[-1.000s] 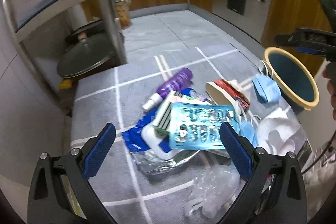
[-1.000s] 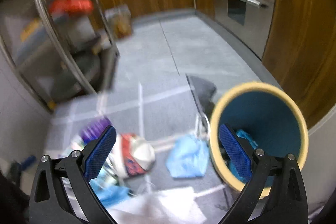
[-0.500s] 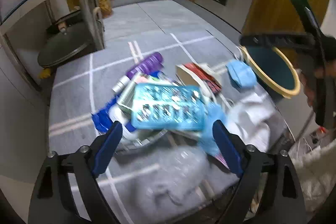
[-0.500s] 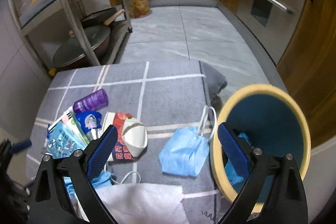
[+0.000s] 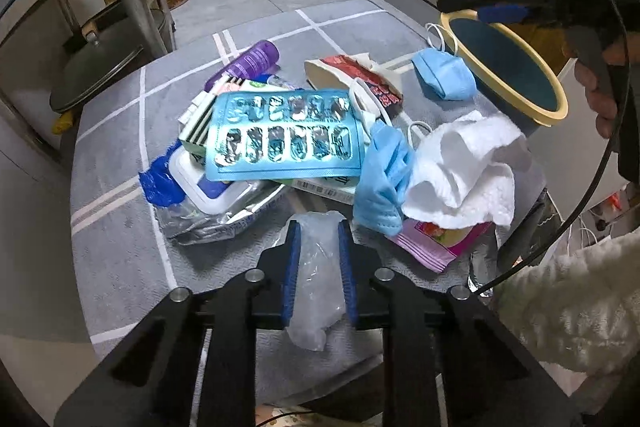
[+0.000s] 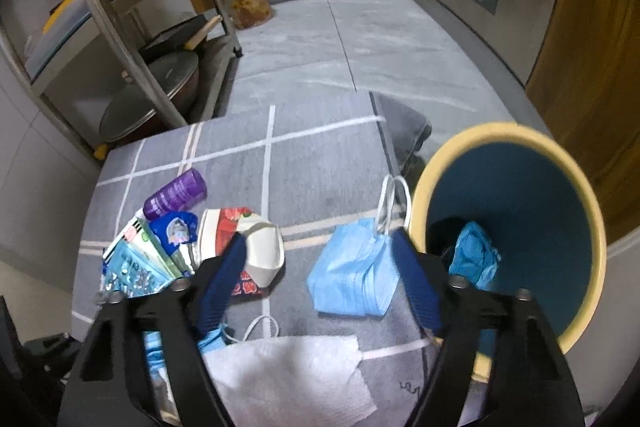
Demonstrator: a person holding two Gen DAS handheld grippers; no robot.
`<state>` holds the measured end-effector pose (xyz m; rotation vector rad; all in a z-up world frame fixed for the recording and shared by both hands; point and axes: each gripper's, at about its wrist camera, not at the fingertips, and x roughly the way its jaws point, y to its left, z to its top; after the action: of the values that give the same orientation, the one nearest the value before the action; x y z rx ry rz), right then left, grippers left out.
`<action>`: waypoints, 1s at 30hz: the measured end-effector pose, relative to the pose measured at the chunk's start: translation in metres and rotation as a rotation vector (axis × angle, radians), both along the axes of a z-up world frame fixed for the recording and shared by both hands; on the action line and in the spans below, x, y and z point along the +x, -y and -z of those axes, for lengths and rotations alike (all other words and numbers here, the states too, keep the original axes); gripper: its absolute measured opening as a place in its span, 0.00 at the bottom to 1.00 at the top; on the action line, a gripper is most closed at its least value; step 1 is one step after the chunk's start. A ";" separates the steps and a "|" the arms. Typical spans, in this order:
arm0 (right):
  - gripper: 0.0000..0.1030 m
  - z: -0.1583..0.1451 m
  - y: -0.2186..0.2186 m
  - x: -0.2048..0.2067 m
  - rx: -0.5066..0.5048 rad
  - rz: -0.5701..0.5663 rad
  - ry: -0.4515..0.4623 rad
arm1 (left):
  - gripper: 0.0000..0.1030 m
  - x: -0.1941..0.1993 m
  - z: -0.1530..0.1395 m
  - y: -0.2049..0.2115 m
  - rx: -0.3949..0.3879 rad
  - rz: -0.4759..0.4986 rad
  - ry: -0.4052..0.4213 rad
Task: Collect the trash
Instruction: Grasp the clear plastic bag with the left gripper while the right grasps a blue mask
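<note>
Since the earlier frame, the left gripper (image 5: pixel 318 259) is closing on the clear plastic bag (image 5: pixel 316 279) near the bin (image 6: pixel 508 227); beside the bin, the right gripper (image 6: pixel 320 279) is narrowing around the blue mask (image 6: pixel 352 279).

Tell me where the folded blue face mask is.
In the right wrist view the face mask lies on the grey mat just left of the bin, between the closing right gripper's fingers.
</note>
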<state>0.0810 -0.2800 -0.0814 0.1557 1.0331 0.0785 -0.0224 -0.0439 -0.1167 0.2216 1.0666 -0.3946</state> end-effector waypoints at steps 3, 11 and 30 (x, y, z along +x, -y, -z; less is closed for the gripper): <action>0.54 0.008 0.000 0.003 0.017 -0.006 -0.037 | 0.13 0.002 -0.014 -0.008 -0.015 -0.030 0.027; 0.52 0.032 -0.003 0.011 -0.067 0.007 -0.105 | 0.13 0.012 -0.054 -0.020 -0.104 -0.096 0.139; 0.11 0.046 -0.016 0.015 -0.084 -0.088 -0.164 | 0.13 0.020 -0.064 -0.012 -0.149 -0.067 0.175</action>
<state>0.0962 -0.2644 -0.1270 0.0405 1.2051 0.1033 -0.0022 -0.0319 -0.0525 0.0863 0.8659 -0.3855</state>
